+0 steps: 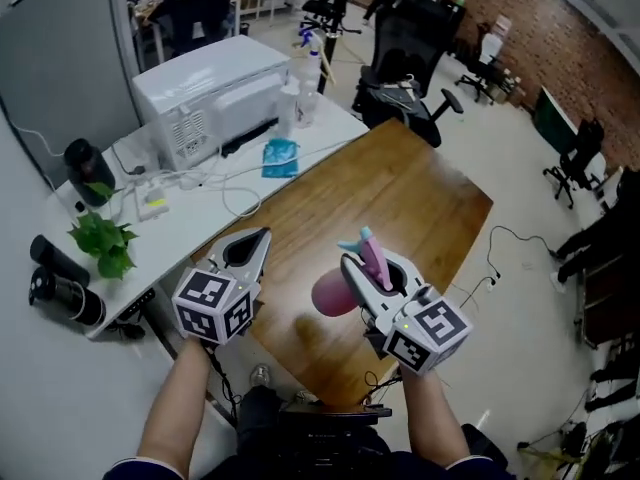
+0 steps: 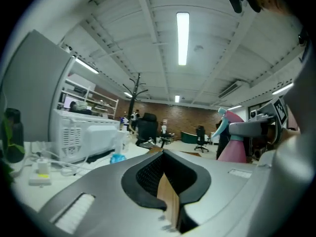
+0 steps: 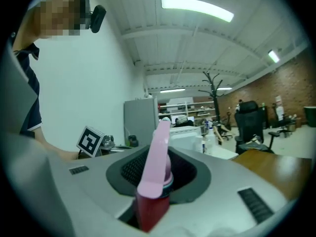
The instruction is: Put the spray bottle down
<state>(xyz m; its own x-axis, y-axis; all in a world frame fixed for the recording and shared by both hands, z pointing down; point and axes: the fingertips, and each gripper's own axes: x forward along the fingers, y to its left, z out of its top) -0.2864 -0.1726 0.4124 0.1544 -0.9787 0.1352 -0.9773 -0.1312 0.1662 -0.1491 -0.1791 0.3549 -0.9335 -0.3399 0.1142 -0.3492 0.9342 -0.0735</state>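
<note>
My right gripper (image 1: 358, 268) is shut on a pink spray bottle (image 1: 333, 294) with a teal nozzle, held in the air over the near end of the brown wooden table (image 1: 400, 198). In the right gripper view the bottle's pink head (image 3: 157, 152) stands up between the jaws (image 3: 158, 169). The left gripper (image 1: 258, 243) hovers to its left over the table's near corner, shut with nothing in it. Its own view has the jaws (image 2: 165, 164) closed to a thin slit, with the bottle (image 2: 232, 144) off to the right.
A white desk (image 1: 200, 218) adjoins the wooden table on the left, carrying a white microwave-like box (image 1: 210, 93), cables, a blue packet (image 1: 281, 156), clear bottles (image 1: 298, 100) and a small plant (image 1: 105, 243). A black office chair (image 1: 405, 68) stands beyond the table.
</note>
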